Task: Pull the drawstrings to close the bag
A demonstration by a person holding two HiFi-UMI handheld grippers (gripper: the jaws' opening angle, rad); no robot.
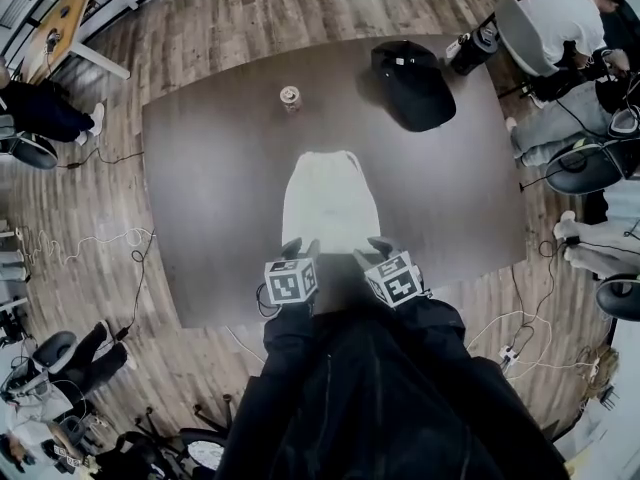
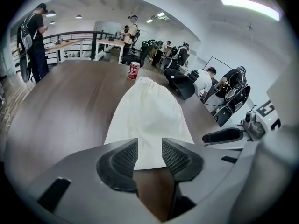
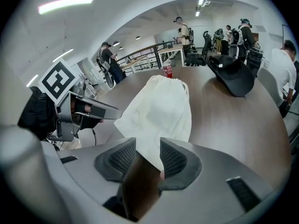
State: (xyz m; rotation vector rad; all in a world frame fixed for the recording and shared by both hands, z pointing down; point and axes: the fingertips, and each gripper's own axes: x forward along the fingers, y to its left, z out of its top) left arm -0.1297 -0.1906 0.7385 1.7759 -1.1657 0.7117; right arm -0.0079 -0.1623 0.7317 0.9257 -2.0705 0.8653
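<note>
A white cloth drawstring bag (image 1: 330,203) lies flat on the dark brown table (image 1: 200,168), its gathered mouth at the far end and its flat bottom edge toward me. My left gripper (image 1: 298,249) sits at the bag's near left corner, my right gripper (image 1: 378,249) at its near right corner. In the left gripper view the jaws (image 2: 149,157) stand open, and the bag's (image 2: 149,115) near edge shows in the gap, untouched by the pads. In the right gripper view the jaws (image 3: 147,157) are also open, framing the bag's (image 3: 161,108) near corner without pressing on it.
A red drink can (image 1: 290,97) stands beyond the bag's far end. A black bag (image 1: 415,83) lies at the table's far right. Office chairs, people and floor cables ring the table. The near table edge runs just under both grippers.
</note>
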